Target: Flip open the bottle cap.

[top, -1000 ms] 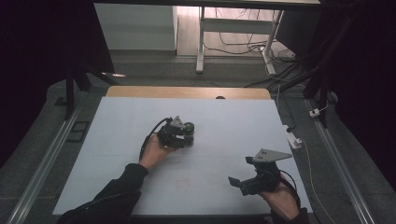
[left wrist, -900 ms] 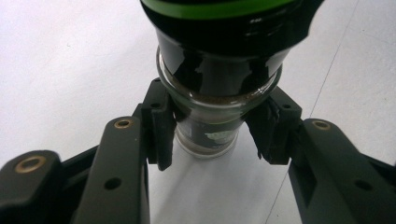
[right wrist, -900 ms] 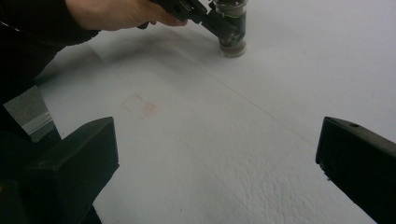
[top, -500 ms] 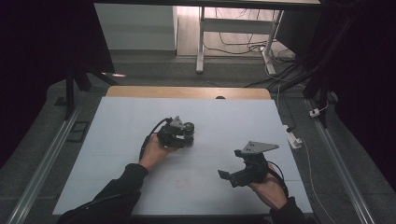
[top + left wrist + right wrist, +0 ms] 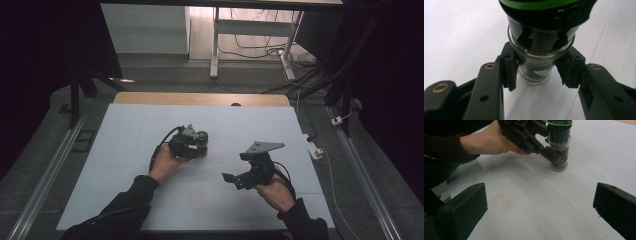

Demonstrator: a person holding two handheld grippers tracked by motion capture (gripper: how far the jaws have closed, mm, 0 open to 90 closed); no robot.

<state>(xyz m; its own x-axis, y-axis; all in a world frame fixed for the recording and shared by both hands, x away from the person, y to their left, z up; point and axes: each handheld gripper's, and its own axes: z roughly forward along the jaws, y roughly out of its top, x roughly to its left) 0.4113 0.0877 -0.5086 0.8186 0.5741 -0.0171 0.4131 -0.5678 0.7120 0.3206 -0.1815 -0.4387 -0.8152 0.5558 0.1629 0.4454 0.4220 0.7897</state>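
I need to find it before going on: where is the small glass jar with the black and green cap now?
The small glass jar with the black and green cap stands upright near the middle of the white table, clamped between the left tongs.

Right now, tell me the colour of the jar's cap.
Black with a green band, clearest in the right gripper view: jar cap.

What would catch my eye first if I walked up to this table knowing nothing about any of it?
Probably the small glass jar with a black, green-ringed cap, standing near the middle of the white table and clamped between the jaws of the left hand-held gripper. Next, the right hand-held gripper, held above the table's near right part with its jaws spread wide, pointing toward the jar.
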